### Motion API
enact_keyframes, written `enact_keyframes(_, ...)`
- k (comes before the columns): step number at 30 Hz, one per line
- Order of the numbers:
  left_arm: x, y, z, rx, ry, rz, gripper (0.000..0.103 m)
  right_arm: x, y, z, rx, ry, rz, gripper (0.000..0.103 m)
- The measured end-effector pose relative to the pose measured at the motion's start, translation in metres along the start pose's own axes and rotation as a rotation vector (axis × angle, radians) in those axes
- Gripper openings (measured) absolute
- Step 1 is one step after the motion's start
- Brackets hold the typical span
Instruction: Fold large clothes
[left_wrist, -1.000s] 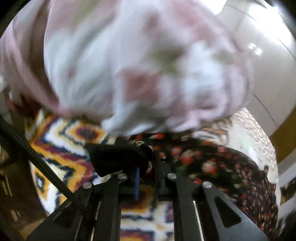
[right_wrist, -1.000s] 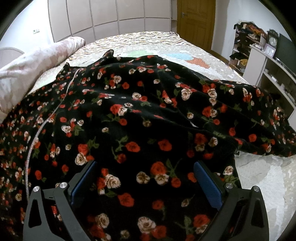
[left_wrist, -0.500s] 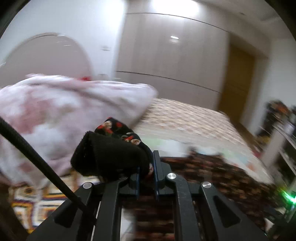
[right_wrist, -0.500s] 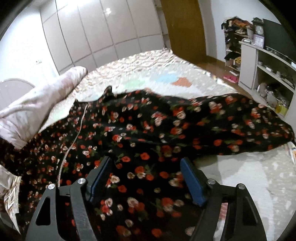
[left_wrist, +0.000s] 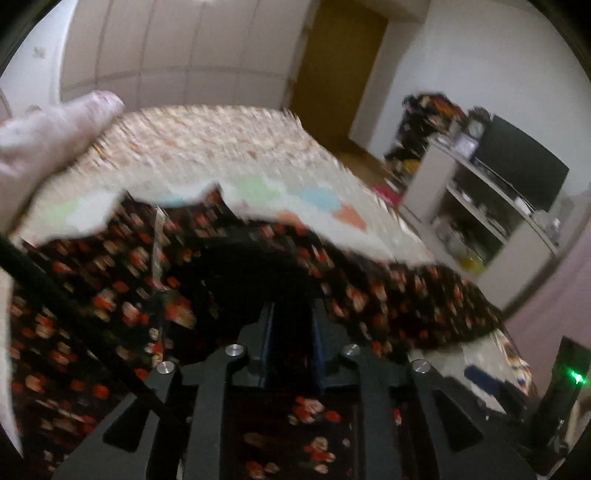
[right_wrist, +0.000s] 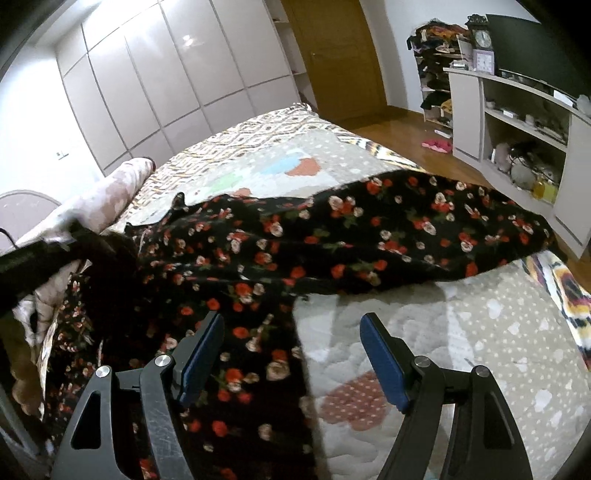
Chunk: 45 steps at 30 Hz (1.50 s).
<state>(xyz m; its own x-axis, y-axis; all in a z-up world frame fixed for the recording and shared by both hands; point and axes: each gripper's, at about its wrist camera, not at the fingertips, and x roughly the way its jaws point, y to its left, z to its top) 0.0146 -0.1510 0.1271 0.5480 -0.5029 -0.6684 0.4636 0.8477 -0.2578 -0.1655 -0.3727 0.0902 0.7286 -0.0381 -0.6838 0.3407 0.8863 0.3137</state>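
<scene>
A large black dress with red and cream flowers (right_wrist: 369, 236) lies spread across the bed (right_wrist: 461, 332). In the left wrist view my left gripper (left_wrist: 291, 325) is shut on a dark fold of the dress (left_wrist: 406, 295), held above the bed; the view is blurred. The left gripper also shows at the left edge of the right wrist view (right_wrist: 74, 251). My right gripper (right_wrist: 291, 350) is open and empty, hovering over the near edge of the dress.
A pale pink quilt (right_wrist: 110, 192) is bunched at the bed's left. A white shelf unit (right_wrist: 517, 122) with a dark TV stands at the right. A wooden door (right_wrist: 332, 55) and white wardrobes (right_wrist: 166, 74) are behind the bed.
My left gripper has swung round from the pink quilt towards the room, carrying the dress fold. My right gripper has pulled back and risen, so bare bed cover now shows beneath it.
</scene>
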Motion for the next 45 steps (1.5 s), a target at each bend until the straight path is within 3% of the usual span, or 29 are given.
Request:
enact_keyframes(2,0.000,0.000,-0.010,-0.005,0.016,-0.015,0.029,0.002,0.000,0.000,-0.006,0.003,0.005,0.080)
enact_keyframes(4,-0.012,0.002,-0.023,0.001,0.005,-0.021,0.045,0.003,0.004,0.001,-0.015,0.004,0.013,0.080)
enact_keyframes(8,-0.045,0.021,-0.032,-0.003,-0.027,-0.038,0.055,0.009,0.024,0.005,-0.053,0.014,0.035,0.080)
enact_keyframes(12,-0.090,0.058,-0.038,-0.001,-0.079,0.044,0.067,0.014,0.051,0.007,-0.115,0.031,0.059,0.080)
enact_keyframes(15,-0.107,0.105,-0.041,-0.028,-0.100,0.158,0.069,0.026,0.072,0.014,-0.159,0.054,0.070,0.080)
enact_keyframes(20,-0.111,0.208,-0.039,-0.179,-0.114,0.381,0.069,0.067,0.095,0.036,-0.216,0.099,0.032,0.080)
enact_keyframes(22,-0.112,0.241,-0.042,-0.248,-0.098,0.402,0.069,0.089,0.103,0.043,-0.241,0.120,0.002,0.080)
enact_keyframes(25,-0.110,0.268,-0.051,-0.311,-0.077,0.368,0.069,0.116,0.112,0.045,-0.260,0.173,0.002,0.080)
enact_keyframes(26,-0.105,0.272,-0.054,-0.312,-0.062,0.367,0.069,0.120,0.114,0.045,-0.262,0.190,0.010,0.078)
enact_keyframes(28,-0.096,0.274,-0.057,-0.294,-0.035,0.387,0.069,0.130,0.121,0.046,-0.268,0.229,0.028,0.049)
enact_keyframes(29,-0.090,0.274,-0.059,-0.282,-0.013,0.414,0.069,0.132,0.123,0.048,-0.263,0.244,0.035,0.028)
enact_keyframes(30,-0.084,0.273,-0.062,-0.276,0.005,0.440,0.069,0.133,0.124,0.051,-0.249,0.256,0.043,0.019)
enact_keyframes(32,-0.076,0.276,-0.068,-0.285,0.026,0.472,0.069,0.131,0.124,0.057,-0.232,0.250,0.042,0.014)
enact_keyframes(35,-0.063,0.281,-0.077,-0.306,0.061,0.499,0.069,0.133,0.117,0.066,-0.230,0.233,-0.039,0.012)
enact_keyframes(40,-0.058,0.281,-0.083,-0.306,0.065,0.525,0.070,0.157,0.093,0.061,-0.174,0.292,-0.081,0.009)
enact_keyframes(45,-0.053,0.276,-0.085,-0.274,0.063,0.574,0.075,0.160,0.095,0.061,-0.203,0.275,-0.102,0.009)
